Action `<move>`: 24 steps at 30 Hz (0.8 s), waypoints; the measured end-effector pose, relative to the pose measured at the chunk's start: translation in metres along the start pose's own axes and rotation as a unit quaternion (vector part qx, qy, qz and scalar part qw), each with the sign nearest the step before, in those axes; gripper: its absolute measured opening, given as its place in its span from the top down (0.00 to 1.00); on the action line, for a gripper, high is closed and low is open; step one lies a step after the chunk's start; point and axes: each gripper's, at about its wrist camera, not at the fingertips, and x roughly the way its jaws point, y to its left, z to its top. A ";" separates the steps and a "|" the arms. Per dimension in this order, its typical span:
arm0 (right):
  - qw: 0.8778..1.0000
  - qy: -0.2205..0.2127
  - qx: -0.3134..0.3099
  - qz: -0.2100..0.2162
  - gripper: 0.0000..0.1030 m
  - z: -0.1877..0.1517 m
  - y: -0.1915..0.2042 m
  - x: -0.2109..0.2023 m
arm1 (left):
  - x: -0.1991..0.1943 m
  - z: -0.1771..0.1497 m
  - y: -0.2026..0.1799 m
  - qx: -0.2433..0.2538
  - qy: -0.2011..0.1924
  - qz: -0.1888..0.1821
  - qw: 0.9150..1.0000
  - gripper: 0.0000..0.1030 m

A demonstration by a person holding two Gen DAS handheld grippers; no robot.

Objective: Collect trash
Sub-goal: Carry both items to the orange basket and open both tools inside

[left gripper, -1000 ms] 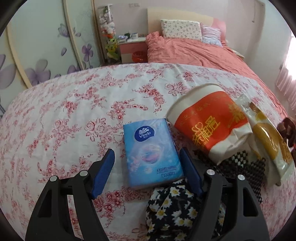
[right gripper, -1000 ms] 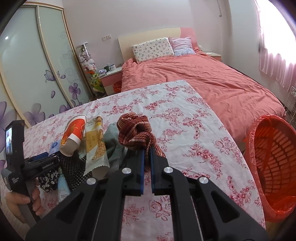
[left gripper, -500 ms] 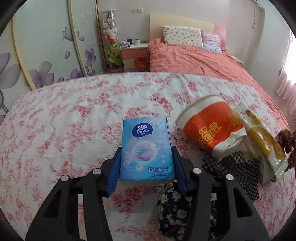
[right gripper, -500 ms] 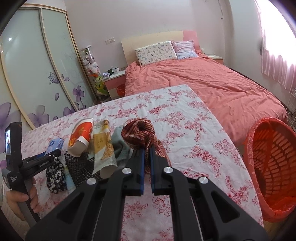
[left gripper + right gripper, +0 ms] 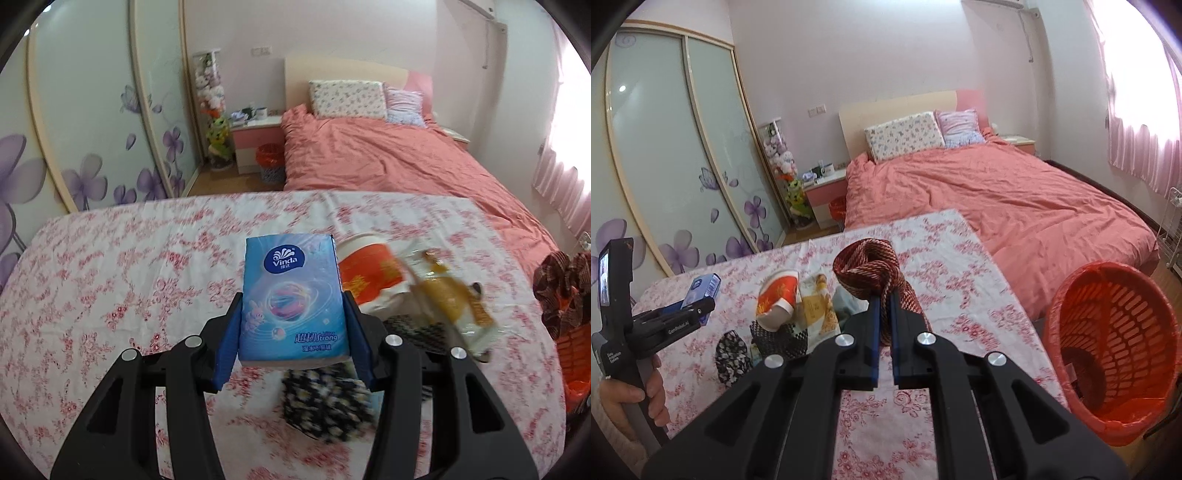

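Only the right wrist view showed the red plastic mesh basket (image 5: 1115, 354), right of the right gripper (image 5: 882, 314) whose fingers pinched a maroon knit cloth (image 5: 871, 269). The left gripper (image 5: 291, 332), fingers clamping the blue Vinda tissue pack (image 5: 291, 299), had lifted it off the floral counter (image 5: 110, 288).

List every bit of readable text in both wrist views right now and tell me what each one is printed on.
"Vinda": blue tissue pack, in the logo at its far end, held in the left gripper.
"Strong": same pack, lower right; the Chinese lines beside and below it are too small to read.
"GenRobot.AI": side of the left gripper, right wrist view.
Orange paper cup: yellow characters, blurred.
Snack wrapper: blurred, unreadable.
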 end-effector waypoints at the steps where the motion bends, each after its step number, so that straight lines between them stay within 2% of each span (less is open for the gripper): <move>1: 1.000 -0.005 0.001 -0.001 0.94 0.002 -0.002 -0.006 | -0.005 0.001 -0.005 0.004 -0.004 -0.003 1.000 0.50; 13: 0.998 -0.053 0.019 -0.026 0.94 0.011 -0.044 -0.069 | -0.056 0.004 -0.082 0.057 -0.040 -0.064 0.996 0.50; 24: 0.992 -0.076 0.062 -0.075 0.94 0.008 -0.122 -0.105 | -0.080 -0.008 -0.183 0.120 -0.052 -0.147 0.980 0.50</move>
